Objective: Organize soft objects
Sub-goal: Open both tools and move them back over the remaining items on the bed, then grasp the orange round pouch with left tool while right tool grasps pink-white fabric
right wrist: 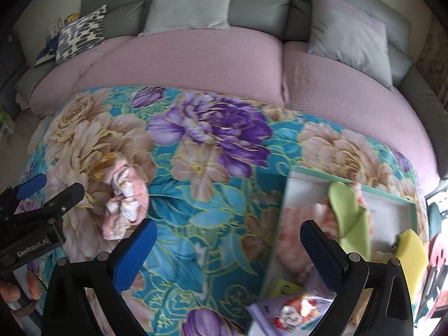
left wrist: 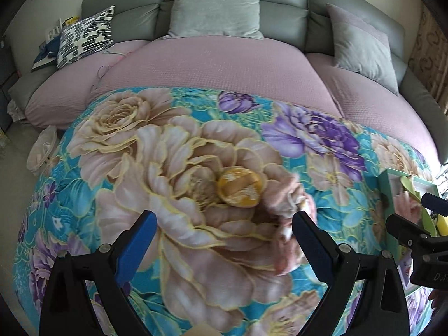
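Floral blanket [left wrist: 196, 168], teal with large beige and purple blooms, spread over the near part of the surface. Beyond it a grey sofa [left wrist: 285, 14] with mauve waffle-weave seat covers [left wrist: 224, 64]. Two grey cushions [left wrist: 215, 8] against the backrest, a black-and-white patterned cushion [left wrist: 86, 35] at the far left.

Left gripper [left wrist: 224, 232]: jaws spread wide, nothing between them. A crumpled pink cloth [left wrist: 291, 204] lies on the blanket just ahead of its right-hand finger, blurred; a round yellow patterned piece [left wrist: 240, 186] sits beside the cloth.

Right gripper [right wrist: 228, 247]: jaws likewise spread, empty, held over the left edge of a teal-rimmed tray [right wrist: 372, 189] on the blanket's right side. In the tray: light green cloth [right wrist: 350, 218], yellow sponge [right wrist: 413, 252], pink fabric [right wrist: 296, 224]. The pink cloth lies to this gripper's left, near its left finger.
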A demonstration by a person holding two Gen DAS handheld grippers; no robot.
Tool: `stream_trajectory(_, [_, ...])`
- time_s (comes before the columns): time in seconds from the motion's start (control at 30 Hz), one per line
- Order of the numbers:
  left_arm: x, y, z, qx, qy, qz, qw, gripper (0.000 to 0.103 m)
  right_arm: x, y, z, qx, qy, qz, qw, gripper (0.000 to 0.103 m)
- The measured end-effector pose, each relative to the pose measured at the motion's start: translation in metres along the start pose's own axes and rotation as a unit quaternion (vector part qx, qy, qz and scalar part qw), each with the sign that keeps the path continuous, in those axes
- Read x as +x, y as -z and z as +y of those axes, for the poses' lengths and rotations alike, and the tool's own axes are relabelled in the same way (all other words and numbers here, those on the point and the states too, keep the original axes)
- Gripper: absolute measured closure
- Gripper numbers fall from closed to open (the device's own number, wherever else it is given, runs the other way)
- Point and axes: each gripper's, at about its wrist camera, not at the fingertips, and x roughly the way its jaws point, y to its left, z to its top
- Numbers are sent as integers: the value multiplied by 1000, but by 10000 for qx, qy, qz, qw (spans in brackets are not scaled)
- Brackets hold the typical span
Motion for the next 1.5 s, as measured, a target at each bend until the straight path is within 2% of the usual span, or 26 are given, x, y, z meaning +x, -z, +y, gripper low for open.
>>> stream_trajectory(0.4, [20, 5, 43, -364, -300, 110, 9988, 6, 38, -5, 57, -385, -397, 282, 9981, 0])
stream_trajectory(0.63, [24, 8, 58, -524, -291, 162, 9981, 6, 52, -3, 86, -558, -575, 398, 9960, 0])
stream_trajectory(0.8, [27, 11, 66, -636, -278, 172, 9974, 6, 64, -1, 101, -682, -554, 503, 9949, 0])
stream_trajectory(1.2, [36, 6, 62, -603, -71, 135, 9981, 5, 78, -2, 101, -678, -243, 487, 9962, 0])
stream_trajectory(1.5, [46, -4, 40, -380, 214, 171, 9989, 5, 77, -11, 75, -421, -9, 382, 9984, 0])
